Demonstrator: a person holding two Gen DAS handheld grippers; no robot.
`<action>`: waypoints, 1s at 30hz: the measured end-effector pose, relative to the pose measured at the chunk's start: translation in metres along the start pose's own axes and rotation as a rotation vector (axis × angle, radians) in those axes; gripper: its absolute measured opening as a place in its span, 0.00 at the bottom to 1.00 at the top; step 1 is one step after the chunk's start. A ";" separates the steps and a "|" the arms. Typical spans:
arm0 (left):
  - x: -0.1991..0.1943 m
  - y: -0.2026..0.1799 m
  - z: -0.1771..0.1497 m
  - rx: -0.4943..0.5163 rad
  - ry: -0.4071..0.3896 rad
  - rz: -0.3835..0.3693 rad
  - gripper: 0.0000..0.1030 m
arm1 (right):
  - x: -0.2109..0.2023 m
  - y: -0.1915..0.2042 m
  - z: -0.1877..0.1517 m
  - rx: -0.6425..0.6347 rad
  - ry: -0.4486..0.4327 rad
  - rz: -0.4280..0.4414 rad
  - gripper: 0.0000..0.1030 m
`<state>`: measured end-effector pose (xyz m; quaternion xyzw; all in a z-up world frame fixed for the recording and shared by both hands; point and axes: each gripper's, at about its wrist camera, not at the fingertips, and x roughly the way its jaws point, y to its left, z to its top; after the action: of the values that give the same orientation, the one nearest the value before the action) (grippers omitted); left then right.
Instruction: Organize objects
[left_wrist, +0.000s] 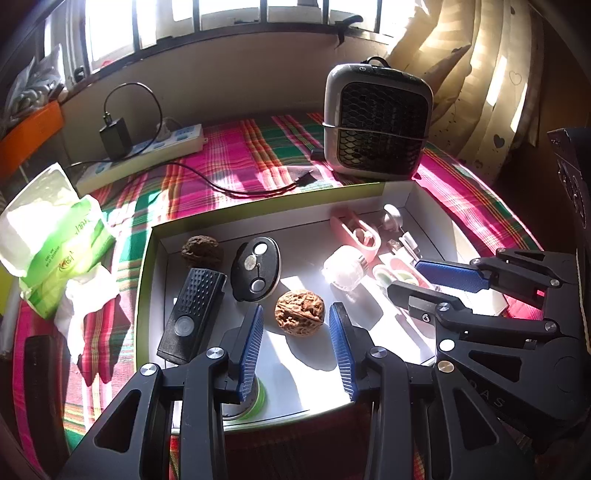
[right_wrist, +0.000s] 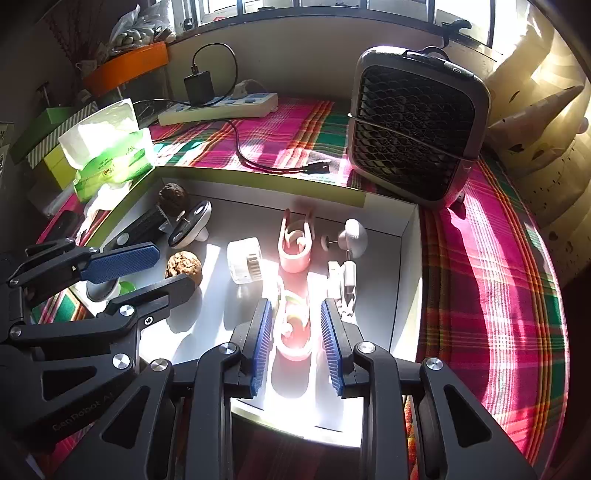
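A white box with a green rim (left_wrist: 147, 258) lies on the plaid cloth and holds small items. A light brown walnut (left_wrist: 300, 313) rests on the box floor between the blue pads of my left gripper (left_wrist: 296, 310). The pads stand apart from it, so the gripper is open. In the right wrist view my right gripper (right_wrist: 296, 303) straddles a pink clip (right_wrist: 293, 347) in glaring sunlight. Thin gaps show on both sides, so those jaws are open too. Each gripper also shows in the other view: the right gripper (left_wrist: 404, 276) and the left gripper (right_wrist: 175, 266).
The box also holds a dark walnut (left_wrist: 202, 251), a black oval device (left_wrist: 256, 267), a black remote (left_wrist: 194, 310), a clear jar (left_wrist: 343, 273), a second pink clip (right_wrist: 295, 243) and a green roll (left_wrist: 255, 402). Behind it stand a fan heater (left_wrist: 376, 125), a power strip (left_wrist: 147, 155) and tissues (left_wrist: 55, 240).
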<state>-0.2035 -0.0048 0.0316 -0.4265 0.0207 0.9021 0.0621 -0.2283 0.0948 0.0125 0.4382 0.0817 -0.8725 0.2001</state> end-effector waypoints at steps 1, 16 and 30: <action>-0.002 0.000 0.000 -0.005 -0.003 -0.003 0.34 | -0.002 0.000 0.000 0.003 -0.005 -0.001 0.28; -0.036 -0.002 -0.018 -0.052 -0.044 0.012 0.34 | -0.037 0.006 -0.015 0.051 -0.069 -0.013 0.45; -0.063 0.000 -0.046 -0.077 -0.072 0.039 0.35 | -0.065 0.026 -0.039 0.060 -0.115 -0.052 0.45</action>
<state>-0.1288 -0.0153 0.0517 -0.3954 -0.0082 0.9180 0.0288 -0.1539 0.1020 0.0419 0.3910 0.0556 -0.9031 0.1684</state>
